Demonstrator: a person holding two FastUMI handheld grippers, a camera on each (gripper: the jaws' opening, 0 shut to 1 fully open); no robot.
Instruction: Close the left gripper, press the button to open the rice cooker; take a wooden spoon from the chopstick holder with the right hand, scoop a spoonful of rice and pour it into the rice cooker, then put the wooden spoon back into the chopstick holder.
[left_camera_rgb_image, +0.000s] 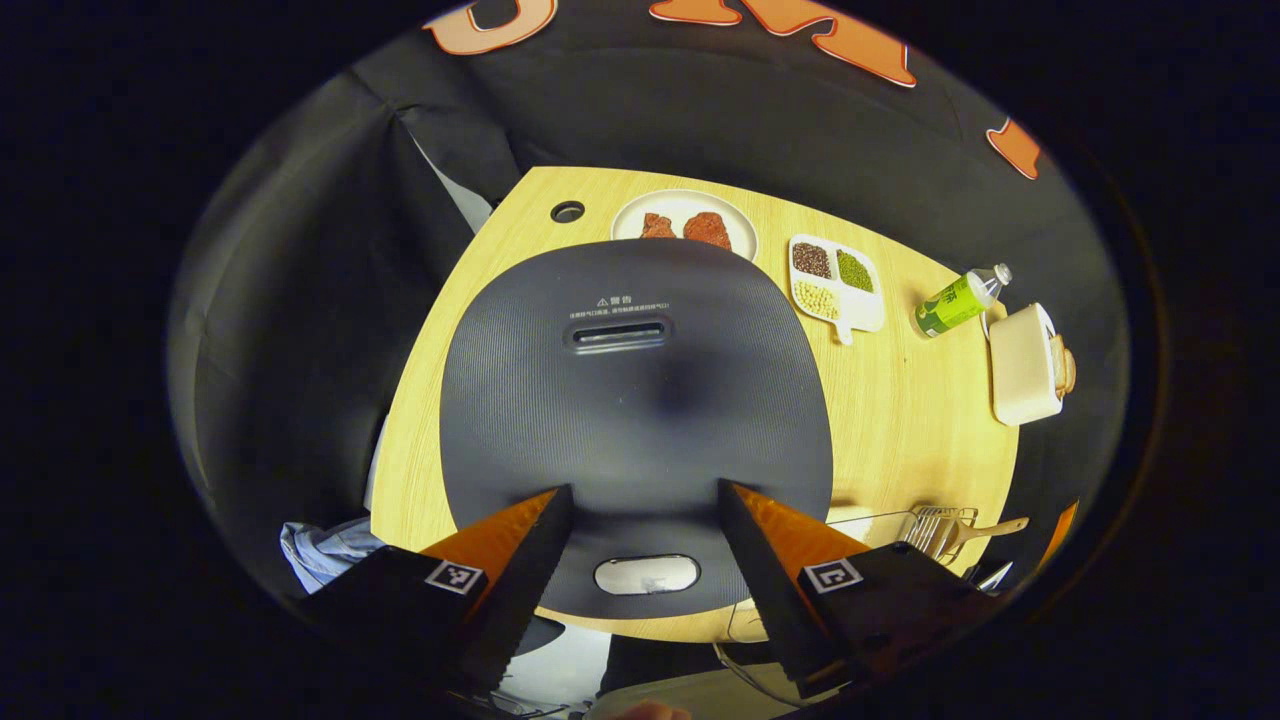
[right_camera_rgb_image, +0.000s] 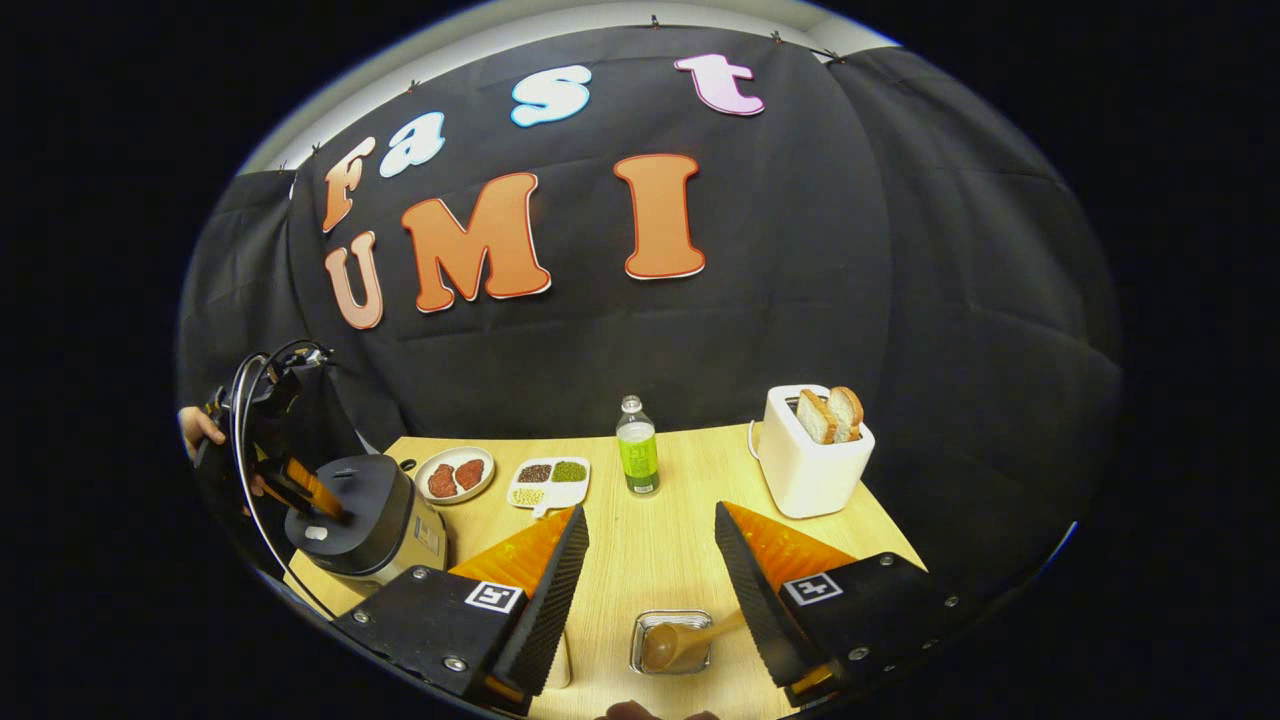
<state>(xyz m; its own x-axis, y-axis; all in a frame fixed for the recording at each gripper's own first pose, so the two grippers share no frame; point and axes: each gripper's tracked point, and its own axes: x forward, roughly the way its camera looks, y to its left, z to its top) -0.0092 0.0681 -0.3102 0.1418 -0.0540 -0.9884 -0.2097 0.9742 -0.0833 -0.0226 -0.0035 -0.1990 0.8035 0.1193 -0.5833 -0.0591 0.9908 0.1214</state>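
Left gripper (left_camera_rgb_image: 645, 500): jaws apart, above rice cooker (left_camera_rgb_image: 635, 420), lid down, button (left_camera_rgb_image: 646, 574) between fingers. Bench (left_camera_rgb_image: 900, 420): plate (left_camera_rgb_image: 684, 222) of meat, divided dish (left_camera_rgb_image: 836, 282) of grains, bottle (left_camera_rgb_image: 960, 300), toaster (left_camera_rgb_image: 1024, 366), wooden spoon (left_camera_rgb_image: 985, 530) in wire holder (left_camera_rgb_image: 935, 525).

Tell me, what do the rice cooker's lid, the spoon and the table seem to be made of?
Rice cooker lid: likely matte dark plastic, finely ribbed, with little glare.
Wooden spoon: looks like plain wood, brown and dull, resting in a shiny, probably metal, holder.
Table: pale wood grain, smooth; whether solid wood or laminate can't be told.
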